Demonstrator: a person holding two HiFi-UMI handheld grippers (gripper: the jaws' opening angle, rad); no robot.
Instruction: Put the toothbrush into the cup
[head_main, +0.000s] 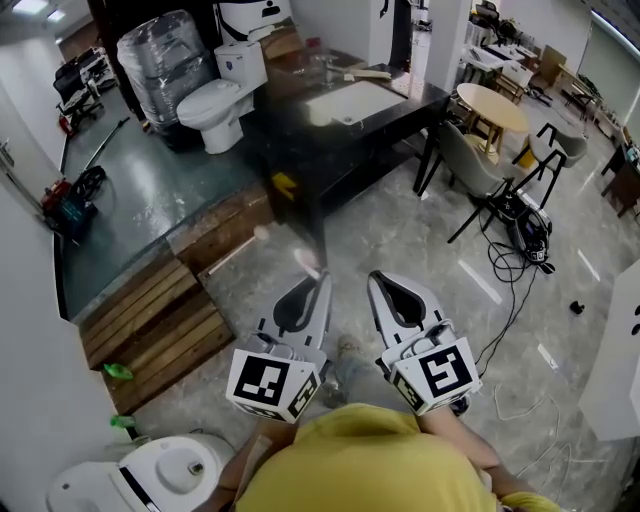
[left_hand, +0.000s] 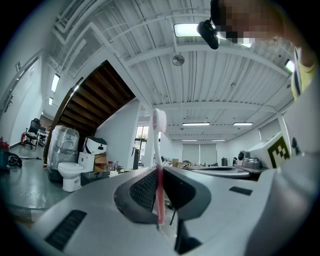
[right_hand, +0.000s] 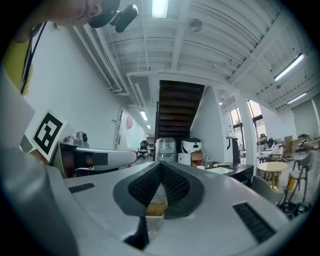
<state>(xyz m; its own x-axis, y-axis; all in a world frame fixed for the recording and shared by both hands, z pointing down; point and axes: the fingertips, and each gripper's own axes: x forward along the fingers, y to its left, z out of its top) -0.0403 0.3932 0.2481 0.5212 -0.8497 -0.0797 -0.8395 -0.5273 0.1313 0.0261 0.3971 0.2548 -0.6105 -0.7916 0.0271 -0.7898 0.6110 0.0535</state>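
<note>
Grey marbled flooring (head_main: 390, 225) is spread beneath both grippers, with wooden steps (head_main: 150, 320) laid to the left, a black vanity (head_main: 340, 150) with a white basin (head_main: 350, 100) set ahead, a white toilet (head_main: 215, 100) placed beyond it and a round table (head_main: 492, 105) stood at the right. A pink toothbrush (left_hand: 158, 125) is clamped between the jaws of the left gripper (head_main: 322, 280), its bristled head projecting past the tips and held in the air above the floor. The jaws of the right gripper (right_hand: 160, 165) are pressed together with nothing gripped between them.
</note>
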